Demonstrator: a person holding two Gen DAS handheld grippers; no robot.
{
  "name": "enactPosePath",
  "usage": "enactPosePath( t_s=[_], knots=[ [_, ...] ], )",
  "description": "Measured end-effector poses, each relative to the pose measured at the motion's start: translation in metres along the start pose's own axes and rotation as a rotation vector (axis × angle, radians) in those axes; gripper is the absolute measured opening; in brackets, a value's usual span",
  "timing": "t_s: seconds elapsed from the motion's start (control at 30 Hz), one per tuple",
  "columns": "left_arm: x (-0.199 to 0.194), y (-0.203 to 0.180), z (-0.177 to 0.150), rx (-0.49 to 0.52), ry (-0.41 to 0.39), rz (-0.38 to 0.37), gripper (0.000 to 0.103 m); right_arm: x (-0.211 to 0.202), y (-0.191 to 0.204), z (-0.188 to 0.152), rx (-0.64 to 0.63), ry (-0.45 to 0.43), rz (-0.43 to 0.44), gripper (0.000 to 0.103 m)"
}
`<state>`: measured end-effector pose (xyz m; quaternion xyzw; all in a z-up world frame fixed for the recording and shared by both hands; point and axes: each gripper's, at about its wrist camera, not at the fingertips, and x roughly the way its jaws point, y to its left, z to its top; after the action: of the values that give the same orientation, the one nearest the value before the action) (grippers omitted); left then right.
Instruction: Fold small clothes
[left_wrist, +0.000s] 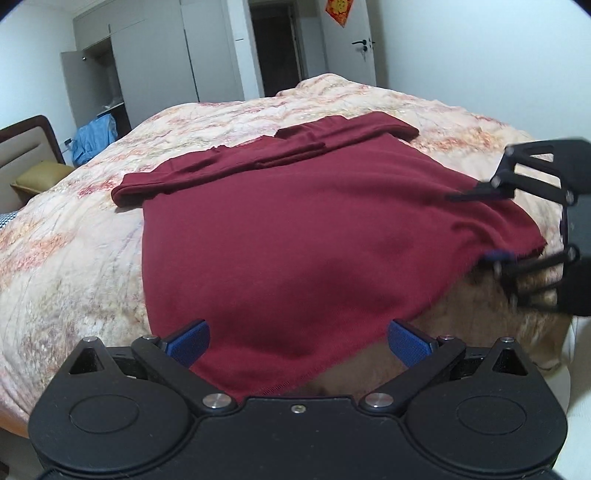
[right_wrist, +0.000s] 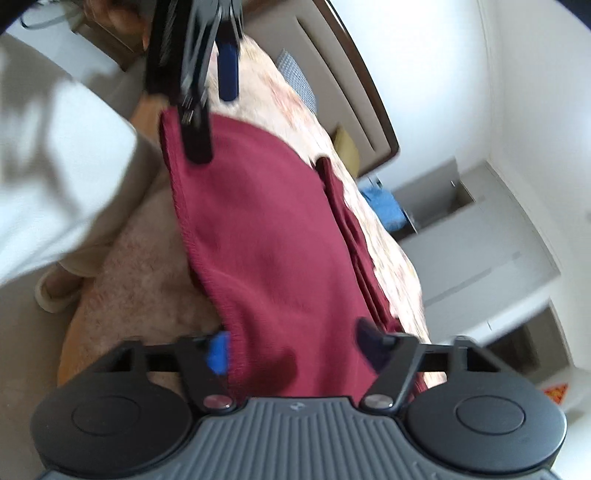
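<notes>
A dark red garment (left_wrist: 280, 229) lies spread on the bed, its sleeves folded across the far end. My left gripper (left_wrist: 297, 343) is open, its blue pads either side of the near hem. My right gripper (right_wrist: 295, 350) is open around the garment's right hem corner (right_wrist: 236, 354); it also shows in the left wrist view (left_wrist: 487, 225), one finger above the cloth and one below. In the right wrist view the left gripper (right_wrist: 207, 96) hangs at the far hem corner.
The bed carries a floral peach quilt (left_wrist: 74, 236). A headboard (left_wrist: 26, 144) and yellow pillow (left_wrist: 40, 177) are at the left. Wardrobes (left_wrist: 155, 62) and a doorway (left_wrist: 275, 44) stand beyond. The person's slipper (right_wrist: 51, 291) is on the floor by the bed.
</notes>
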<state>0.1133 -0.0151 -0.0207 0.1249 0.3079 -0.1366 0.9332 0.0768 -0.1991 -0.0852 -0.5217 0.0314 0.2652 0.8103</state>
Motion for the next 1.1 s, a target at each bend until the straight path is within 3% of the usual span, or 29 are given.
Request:
enactPosePath(
  t_s=[0.07,0.13,0.4,0.53,0.7,0.87,1.1],
  knots=[
    [-0.003,-0.002,-0.002,0.003,-0.011,-0.018,0.102,-0.003,-0.005,0.002,0.028,-0.023,0.045,0.023],
    [-0.005,-0.005,-0.003,0.012,-0.024,-0.03,0.102,-0.003,-0.02,0.005,0.116,-0.029,0.112,0.018],
    [0.013,-0.04,0.004,0.104,-0.067,0.019,0.102,0.017,-0.104,0.0,0.655,0.016,0.358,0.016],
    [0.029,-0.053,0.014,0.108,-0.089,0.065,0.102,0.024,-0.13,-0.011,0.83,0.029,0.406,0.016],
    [0.039,-0.053,0.02,0.128,-0.092,0.132,0.09,0.021,-0.14,-0.019,0.877,0.027,0.411,0.016],
    [0.042,-0.043,0.007,0.154,-0.05,0.221,0.075,0.014,-0.145,-0.025,0.916,0.006,0.399,0.016],
    [0.029,-0.029,-0.012,0.22,-0.099,0.362,0.051,0.009,-0.161,-0.026,0.95,-0.03,0.367,0.016]
  ],
)
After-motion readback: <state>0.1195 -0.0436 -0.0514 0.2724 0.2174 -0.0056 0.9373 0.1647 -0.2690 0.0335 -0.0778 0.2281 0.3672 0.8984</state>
